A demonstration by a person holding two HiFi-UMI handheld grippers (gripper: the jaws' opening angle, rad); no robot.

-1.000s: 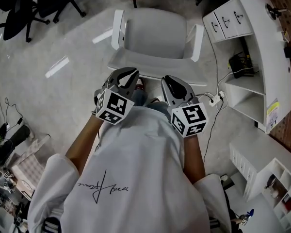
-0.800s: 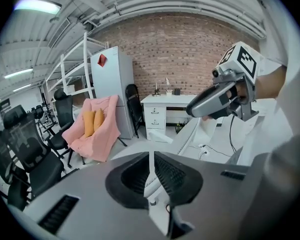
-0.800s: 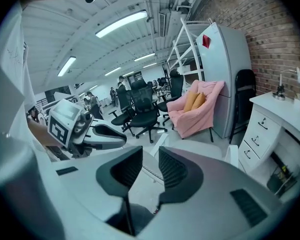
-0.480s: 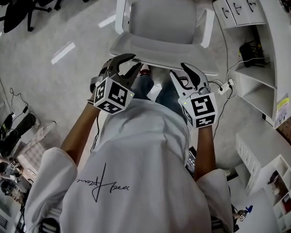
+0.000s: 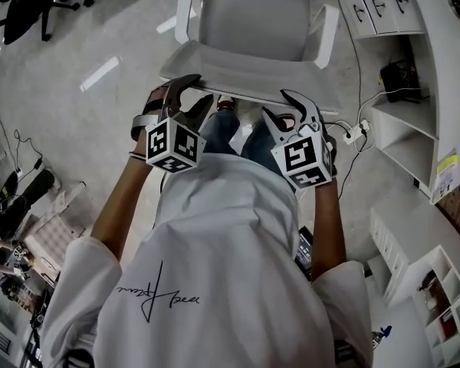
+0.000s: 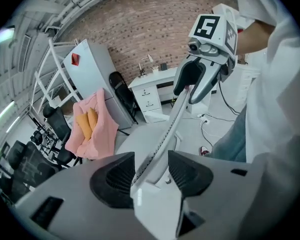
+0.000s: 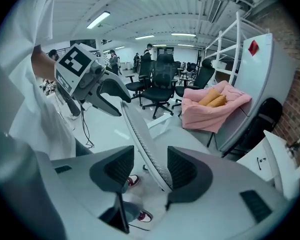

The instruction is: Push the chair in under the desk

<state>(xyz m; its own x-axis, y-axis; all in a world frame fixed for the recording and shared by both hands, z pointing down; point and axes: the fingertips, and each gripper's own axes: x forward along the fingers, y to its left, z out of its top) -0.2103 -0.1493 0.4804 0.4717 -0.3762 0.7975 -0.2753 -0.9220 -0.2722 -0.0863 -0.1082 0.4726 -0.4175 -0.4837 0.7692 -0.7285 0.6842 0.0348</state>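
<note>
Both just-opening grippers (left [image 5: 199,90], right [image 5: 276,103]) straddle the chair backrest [image 5: 238,71]

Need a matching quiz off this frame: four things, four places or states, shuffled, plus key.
Things:
1. chair back
2. right gripper
3. power strip
4. pink cloth

Places or states:
a. on the floor by the white desk
b. draped, beyond the chair back
c. jaws apart, astride an edge
d. its top edge is straddled from above

Pairs: 1-d, 2-c, 3-a, 4-b.

Note: the right gripper's jaws have just been opening; the chair back's edge stands between them.
</note>
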